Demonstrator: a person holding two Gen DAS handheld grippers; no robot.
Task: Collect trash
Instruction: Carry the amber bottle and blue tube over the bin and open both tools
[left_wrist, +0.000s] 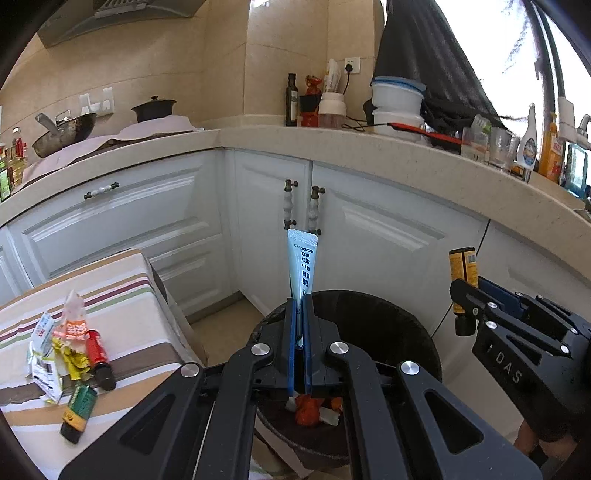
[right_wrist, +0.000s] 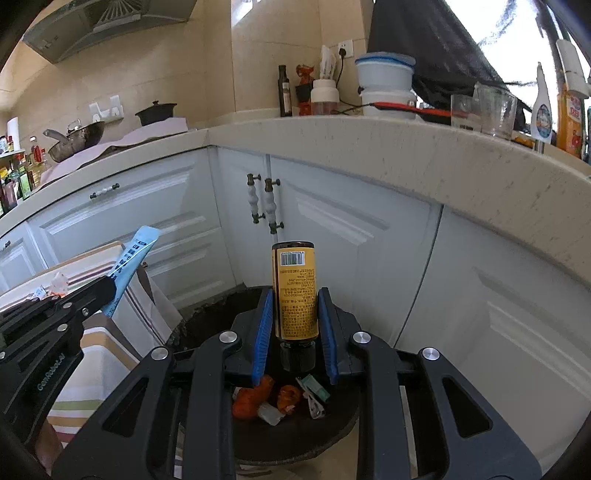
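My left gripper (left_wrist: 300, 306) is shut on a light blue sachet (left_wrist: 303, 264) and holds it upright above the black-lined trash bin (left_wrist: 373, 325). My right gripper (right_wrist: 295, 317) holds a small yellow-labelled bottle (right_wrist: 295, 291) upside down over the same bin (right_wrist: 207, 317), its blue pads (right_wrist: 264, 332) beside the bottle. The bottle also shows in the left wrist view (left_wrist: 462, 267). The bin holds orange wrappers (right_wrist: 255, 398) and other scraps. More trash lies on the striped table (left_wrist: 122, 280): a red tube (left_wrist: 98, 354), a green pack (left_wrist: 78, 413), crumpled wrappers (left_wrist: 55, 343).
White kitchen cabinets (left_wrist: 258, 221) stand behind the bin under a beige counter (right_wrist: 406, 147) with bottles, glasses and stacked white containers (right_wrist: 386, 85). A wok (left_wrist: 62, 134) and a pot sit on the left counter. The striped table is left of the bin.
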